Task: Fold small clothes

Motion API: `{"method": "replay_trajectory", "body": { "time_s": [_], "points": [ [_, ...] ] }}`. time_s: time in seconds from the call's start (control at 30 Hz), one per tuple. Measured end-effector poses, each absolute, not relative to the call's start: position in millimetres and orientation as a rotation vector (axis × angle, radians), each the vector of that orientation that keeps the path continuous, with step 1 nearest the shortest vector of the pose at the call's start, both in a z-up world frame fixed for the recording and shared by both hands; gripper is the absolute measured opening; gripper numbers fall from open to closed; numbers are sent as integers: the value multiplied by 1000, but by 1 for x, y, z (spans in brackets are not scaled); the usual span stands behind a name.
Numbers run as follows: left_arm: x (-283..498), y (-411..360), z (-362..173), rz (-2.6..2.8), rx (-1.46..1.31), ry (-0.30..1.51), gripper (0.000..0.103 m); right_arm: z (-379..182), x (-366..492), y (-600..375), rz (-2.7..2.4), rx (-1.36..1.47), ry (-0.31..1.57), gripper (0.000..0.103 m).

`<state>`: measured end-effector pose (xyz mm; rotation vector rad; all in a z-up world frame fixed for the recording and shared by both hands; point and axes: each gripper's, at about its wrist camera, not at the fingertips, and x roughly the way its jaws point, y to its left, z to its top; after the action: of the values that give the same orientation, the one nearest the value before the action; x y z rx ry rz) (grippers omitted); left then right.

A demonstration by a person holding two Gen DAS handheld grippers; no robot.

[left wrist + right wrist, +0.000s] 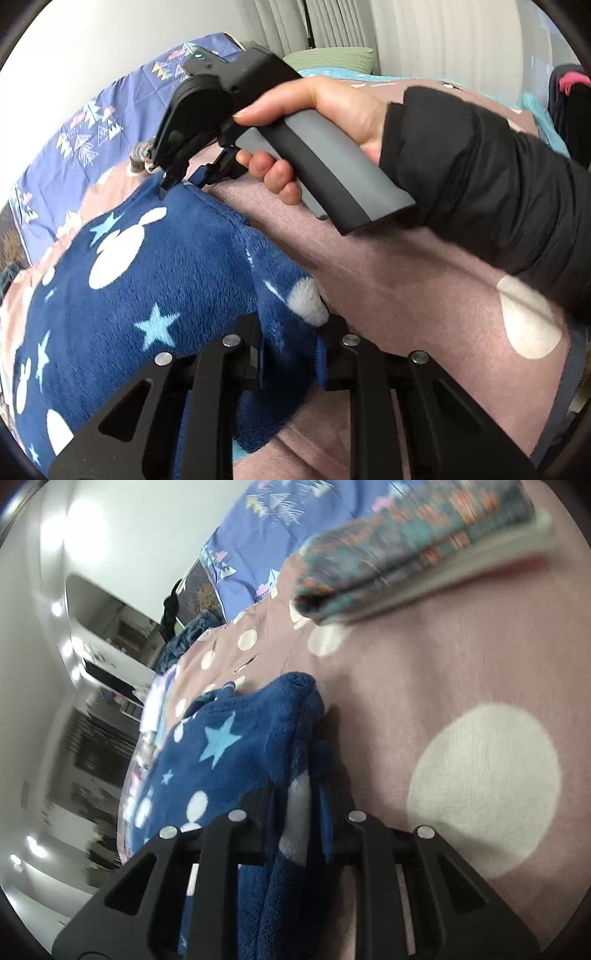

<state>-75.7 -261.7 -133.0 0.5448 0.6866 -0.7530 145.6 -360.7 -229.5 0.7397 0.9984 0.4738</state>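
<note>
Left wrist view, bedspread (pixel 424 280): dusty pink with pale dots, spread wide beneath everything else.
Blue sheet (pixel 92 122): printed with small triangle trees, lay beyond the pink spread, against a white wall.
Fleece garment (pixel 159 273): navy with white dots and light-blue stars, draped on the pink bedspread, stretched between the two tools.
Right hand (pixel 332 122): in a black sleeve, wrapped around the grey handle, index finger on the trigger.
Right gripper (pixel 173 181): seen from the left camera at the garment's far corner, tips down at the fleece edge.
Left gripper (pixel 291 354): clamped on the garment's near edge, blue fleece and a white patch bunched between the fingers.
Green pillow (pixel 332 59): sat at the far side of the bed, below pale curtains.

Right wrist view, fleece garment (pixel 229 760): same navy fleece, running left from the tool over the pink bedspread (pixel 424 672).
Folded clothes (pixel 406 546): blurred teal-and-orange print, stacked further along the spread, well apart from the fleece.
Right gripper (pixel 299 834): closed on a thick fold of the blue fleece, cloth filling the gap between the fingers.
</note>
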Motion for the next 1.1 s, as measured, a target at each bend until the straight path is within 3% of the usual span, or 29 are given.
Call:
{"method": "replay_trajectory", "body": {
  "time_s": [0.2, 0.3, 0.4, 0.57, 0.73, 0.87, 0.9, 1.1],
  "points": [
    [-74, -250, -119, -834, 427, 721, 19, -164, 117, -346, 553, 592, 857, 20],
    [-73, -252, -126, -836, 448, 726, 19, -186, 131, -341, 453, 521, 924, 20],
    [-65, -262, -138, -814, 500, 722, 20, -242, 147, -350, 402, 585, 1014, 23],
    [-74, -269, -137, -817, 528, 715, 21, -212, 135, -366, 356, 596, 921, 26],
    [-57, -266, -138, -841, 505, 731, 23, -183, 117, -382, 451, 695, 842, 19],
    [-52, -267, -140, -864, 483, 754, 27, -199, 122, -344, 479, 509, 957, 17],
    [-50, -267, -140, -865, 478, 757, 27, -214, 127, -334, 389, 419, 1005, 0],
    [-47, -256, -131, -840, 395, 766, 27, -205, 120, -333, 307, 397, 979, 0]
  ]
}}
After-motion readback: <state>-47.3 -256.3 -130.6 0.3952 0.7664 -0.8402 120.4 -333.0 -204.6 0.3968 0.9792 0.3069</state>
